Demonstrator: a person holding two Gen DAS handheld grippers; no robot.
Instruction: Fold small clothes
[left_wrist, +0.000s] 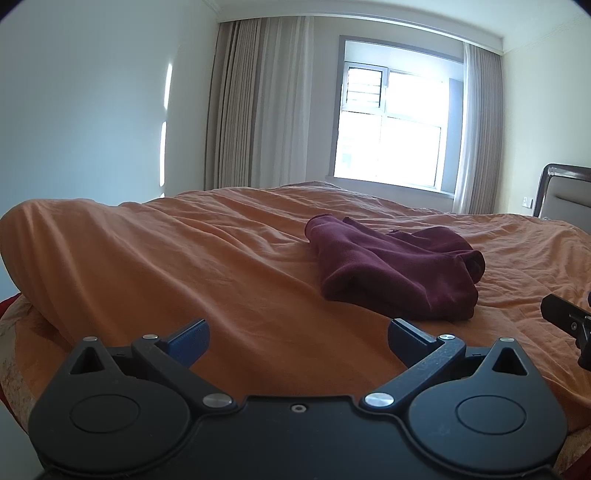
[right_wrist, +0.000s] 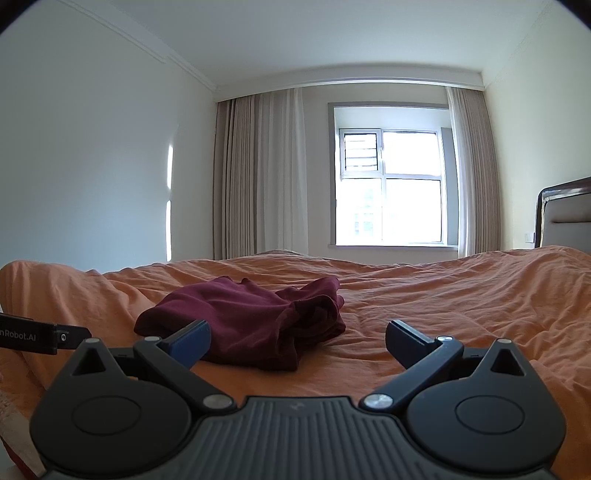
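On the wrinkled orange bedspread, a dark maroon garment lies in a loosely folded heap, with thick folds stacked at its near edge and a rolled opening on its right side. From the left wrist view it sits ahead and to the right of the left gripper, apart from the blue-padded fingers, which are spread wide with only bedspread between them. At the far right edge of that view, part of the other black tool pokes in, low over the bedding.

From the right wrist view, the right gripper also has its fingers spread wide and holds nothing. Its left finger overlaps the near edge of the garment in the picture, though whether it touches the cloth cannot be told. A black bar with white lettering enters at the left edge. Beyond the bed, beige curtains frame a bright window, and a dark headboard stands at far right.
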